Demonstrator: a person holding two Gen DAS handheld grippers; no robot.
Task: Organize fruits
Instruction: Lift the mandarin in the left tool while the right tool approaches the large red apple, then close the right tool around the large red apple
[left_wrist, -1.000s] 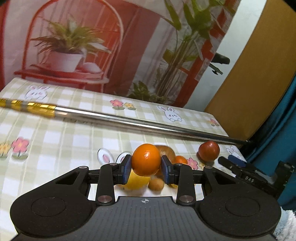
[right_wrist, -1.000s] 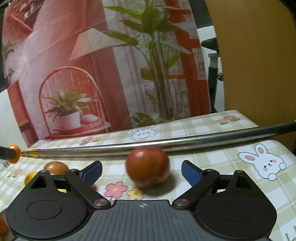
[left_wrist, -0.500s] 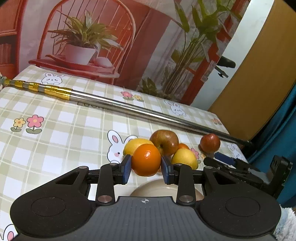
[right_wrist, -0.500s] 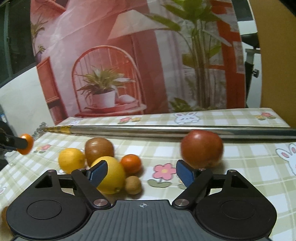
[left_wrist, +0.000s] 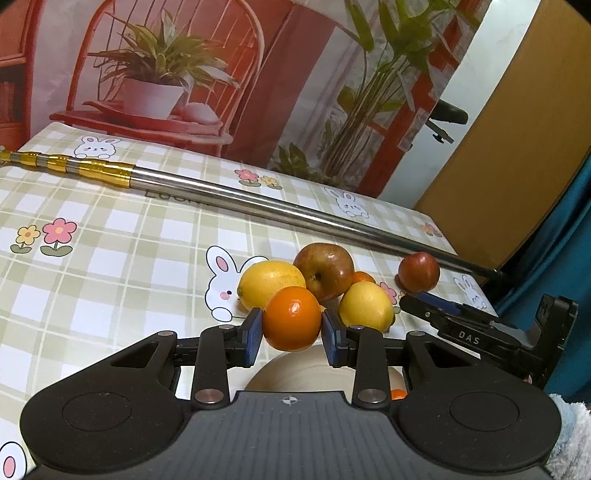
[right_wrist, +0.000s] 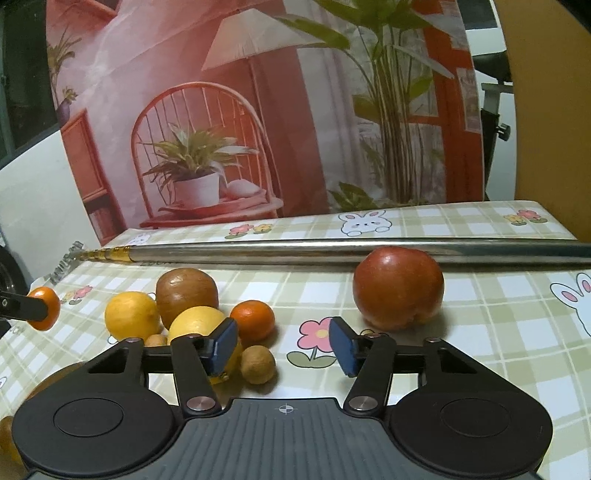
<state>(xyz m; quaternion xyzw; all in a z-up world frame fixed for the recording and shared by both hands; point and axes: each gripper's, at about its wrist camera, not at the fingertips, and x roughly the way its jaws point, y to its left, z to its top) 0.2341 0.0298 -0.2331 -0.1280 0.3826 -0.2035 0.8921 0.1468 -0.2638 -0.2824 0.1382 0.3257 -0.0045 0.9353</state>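
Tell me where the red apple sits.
Right wrist view: red apple on the cloth's right, touching the metal pole, apart from the fruit pile.

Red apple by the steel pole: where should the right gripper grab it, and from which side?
Grip the red apple across its widest middle, coming in from the near side with the right gripper, whose jaws have just been closing with nothing between them. It sits alone, sides clear; the steel pole lies right behind it, blocking that side.

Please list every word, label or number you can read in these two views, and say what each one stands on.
"DAS": white letters on the black body of the right gripper.
Dark lettering on the steel pole, just past its gold end: too blurred and cut off to read.
Raised grey letters at the pole's tip: too small and skewed to read.
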